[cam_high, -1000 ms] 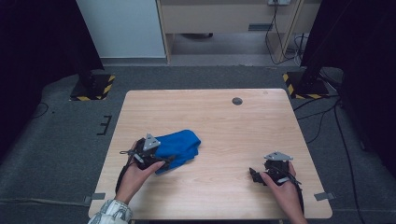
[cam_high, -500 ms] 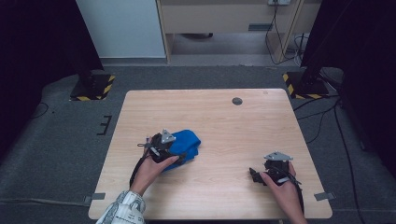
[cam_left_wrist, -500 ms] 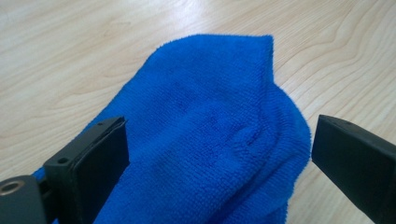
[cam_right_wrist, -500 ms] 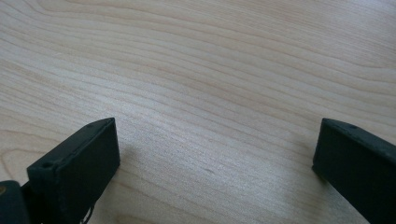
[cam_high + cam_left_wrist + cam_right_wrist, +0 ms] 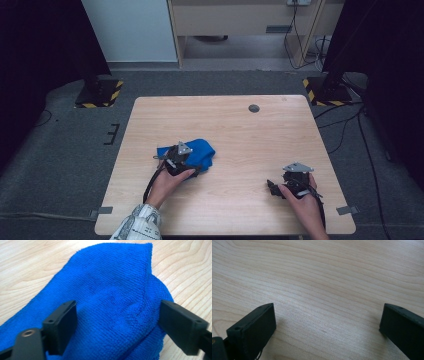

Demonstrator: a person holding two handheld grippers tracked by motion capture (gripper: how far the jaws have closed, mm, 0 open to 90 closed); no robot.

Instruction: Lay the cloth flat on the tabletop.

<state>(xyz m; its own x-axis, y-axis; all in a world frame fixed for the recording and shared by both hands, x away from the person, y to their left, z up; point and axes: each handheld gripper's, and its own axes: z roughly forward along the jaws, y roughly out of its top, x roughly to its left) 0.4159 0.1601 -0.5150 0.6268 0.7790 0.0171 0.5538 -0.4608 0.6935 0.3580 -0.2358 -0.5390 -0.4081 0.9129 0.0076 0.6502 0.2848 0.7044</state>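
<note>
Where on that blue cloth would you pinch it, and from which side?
I'd probably pinch the raised fold of the blue cloth, coming straight down from above. The left gripper already straddles that hump with its jaws closing in; elsewhere the cloth lies flat on the table.

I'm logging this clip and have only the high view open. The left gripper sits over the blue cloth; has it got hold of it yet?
Observer: Not yet. In the left gripper view the cloth bulges up between the jaws of the left gripper, which have just been closing but are still wide apart.
Reviewer: Is the cloth flat or folded?
Observer: Folded over: a doubled edge shows at the near right, and a raised ridge runs between the jaws.
Reviewer: And the right gripper?
Observer: The right gripper is open, with bare wooden table between its jaws and nothing held.
</note>
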